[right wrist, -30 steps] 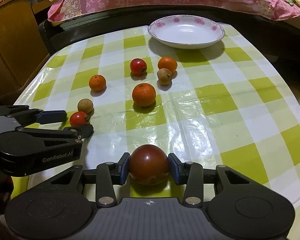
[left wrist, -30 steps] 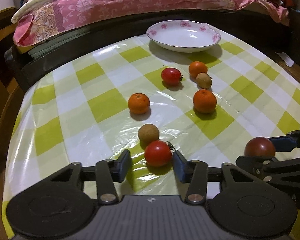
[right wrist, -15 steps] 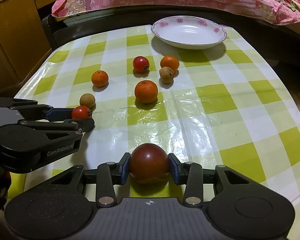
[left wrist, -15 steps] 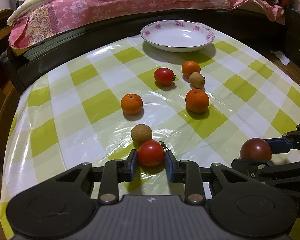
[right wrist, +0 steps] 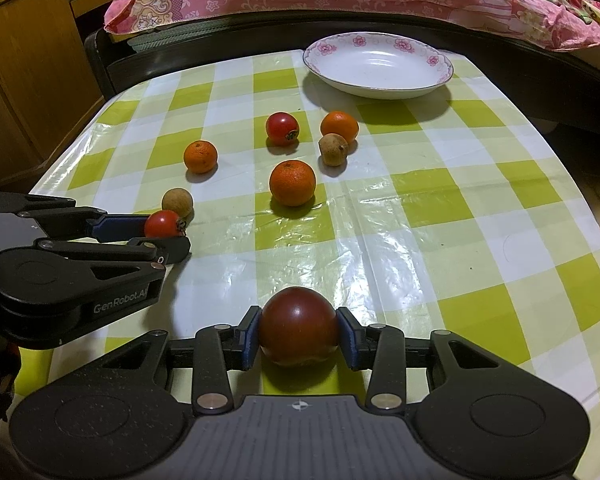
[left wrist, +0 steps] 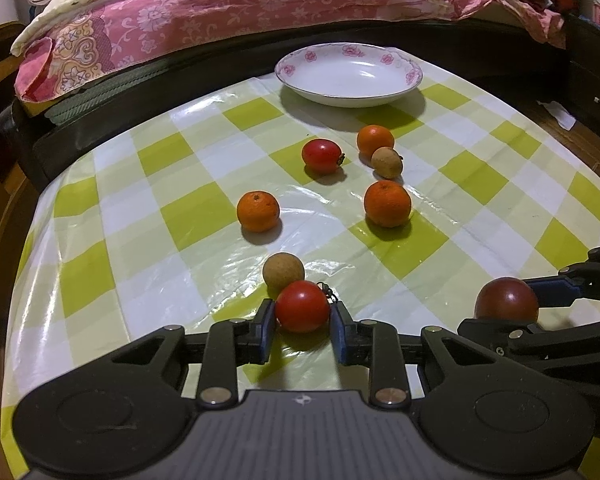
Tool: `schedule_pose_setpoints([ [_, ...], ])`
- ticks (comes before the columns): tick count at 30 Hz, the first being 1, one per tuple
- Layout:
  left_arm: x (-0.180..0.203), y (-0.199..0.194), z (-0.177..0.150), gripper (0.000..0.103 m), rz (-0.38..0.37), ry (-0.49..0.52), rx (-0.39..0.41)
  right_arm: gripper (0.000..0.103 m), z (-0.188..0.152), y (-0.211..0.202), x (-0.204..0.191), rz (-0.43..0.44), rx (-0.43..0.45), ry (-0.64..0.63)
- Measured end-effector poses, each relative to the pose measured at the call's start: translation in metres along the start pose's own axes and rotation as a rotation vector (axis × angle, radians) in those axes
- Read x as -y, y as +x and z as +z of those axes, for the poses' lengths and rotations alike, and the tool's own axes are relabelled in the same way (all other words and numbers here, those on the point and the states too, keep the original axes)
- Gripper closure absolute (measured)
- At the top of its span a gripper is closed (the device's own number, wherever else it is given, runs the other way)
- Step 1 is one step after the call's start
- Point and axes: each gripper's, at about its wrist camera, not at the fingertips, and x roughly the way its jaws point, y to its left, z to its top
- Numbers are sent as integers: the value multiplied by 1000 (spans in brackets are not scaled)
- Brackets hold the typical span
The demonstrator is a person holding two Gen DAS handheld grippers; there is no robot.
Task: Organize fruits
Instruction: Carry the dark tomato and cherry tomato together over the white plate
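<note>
My left gripper (left wrist: pixel 302 322) is shut on a small red tomato (left wrist: pixel 302 306), held just above the checked tablecloth; it also shows in the right wrist view (right wrist: pixel 163 224). A brown longan (left wrist: pixel 283 271) sits right behind it. My right gripper (right wrist: pixel 299 336) is shut on a dark red round fruit (right wrist: pixel 299 331), also seen in the left wrist view (left wrist: pixel 506 298). On the cloth lie three oranges (left wrist: pixel 258 211) (left wrist: pixel 387 203) (left wrist: pixel 375 141), a second tomato (left wrist: pixel 321 155) and another longan (left wrist: pixel 386 163). An empty white plate with pink flowers (left wrist: pixel 300 60) stands at the far end.
The table (right wrist: pixel 480 216) has a green-and-white checked plastic cloth. A dark bed frame with pink bedding (left wrist: pixel 220 20) runs behind the plate. A wooden cabinet (right wrist: pixel 24 80) stands left of the table. Wooden floor shows to the right (left wrist: pixel 556 104).
My left gripper has closed from open onto the small red tomato and lifted it slightly. My right gripper has risen a little with the dark red fruit in it.
</note>
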Motion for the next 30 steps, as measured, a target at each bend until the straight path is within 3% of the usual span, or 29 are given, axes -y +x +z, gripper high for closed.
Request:
schedule_pose_setpoints([
  [30,15,-18,10,66,-12,25,42,68,8,-16,-1,-5,52,-6],
])
